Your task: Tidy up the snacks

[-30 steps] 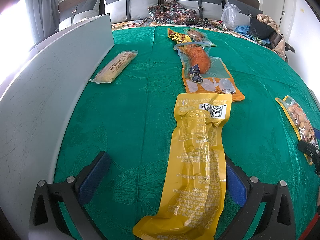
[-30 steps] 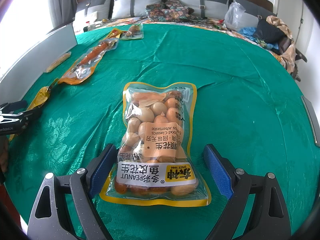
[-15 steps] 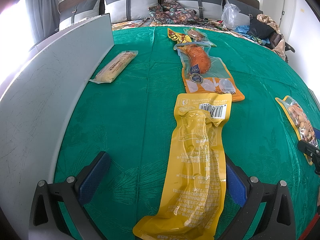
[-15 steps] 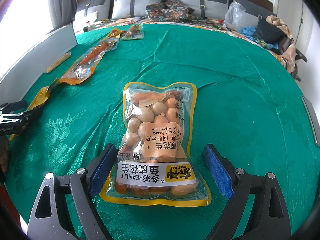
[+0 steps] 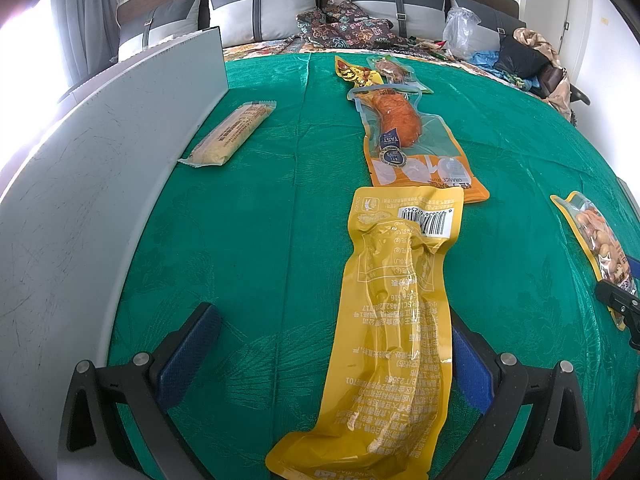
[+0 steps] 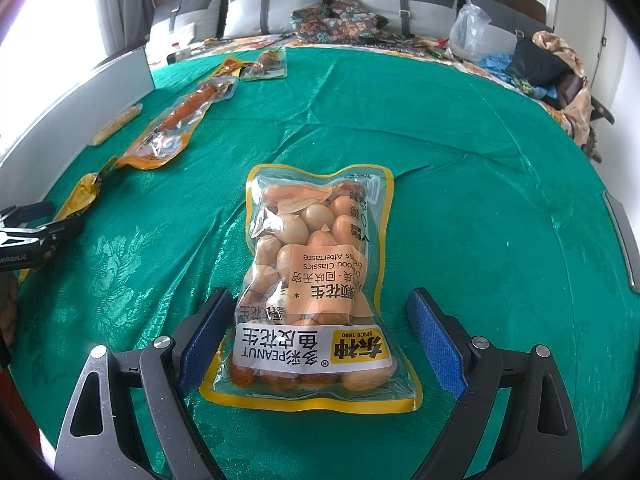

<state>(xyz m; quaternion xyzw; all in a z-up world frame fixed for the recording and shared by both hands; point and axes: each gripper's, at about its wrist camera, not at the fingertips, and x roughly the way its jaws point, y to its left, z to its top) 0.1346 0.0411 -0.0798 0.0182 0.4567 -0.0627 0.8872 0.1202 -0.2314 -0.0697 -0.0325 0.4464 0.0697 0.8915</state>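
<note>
A long yellow pouch [image 5: 394,320] lies on the green cloth [image 5: 260,240], its near end between the wide-open fingers of my left gripper [image 5: 332,344], closer to the right finger. Beyond it in a line lie an orange-labelled clear pouch with a drumstick [image 5: 404,136], a small yellow pack [image 5: 356,74] and a small clear pack [image 5: 394,70]. A clear peanut bag [image 6: 316,292] with a yellow rim lies flat between the open fingers of my right gripper [image 6: 320,332]; it also shows in the left wrist view [image 5: 596,240].
A pale wrapped bar [image 5: 232,134] lies beside a grey upright board [image 5: 80,184] along the left. Pillows [image 5: 248,12], a patterned cloth [image 5: 348,24], a plastic bag [image 5: 460,32] and clothes [image 5: 532,60] sit at the far end. The left gripper shows in the right wrist view [image 6: 28,236].
</note>
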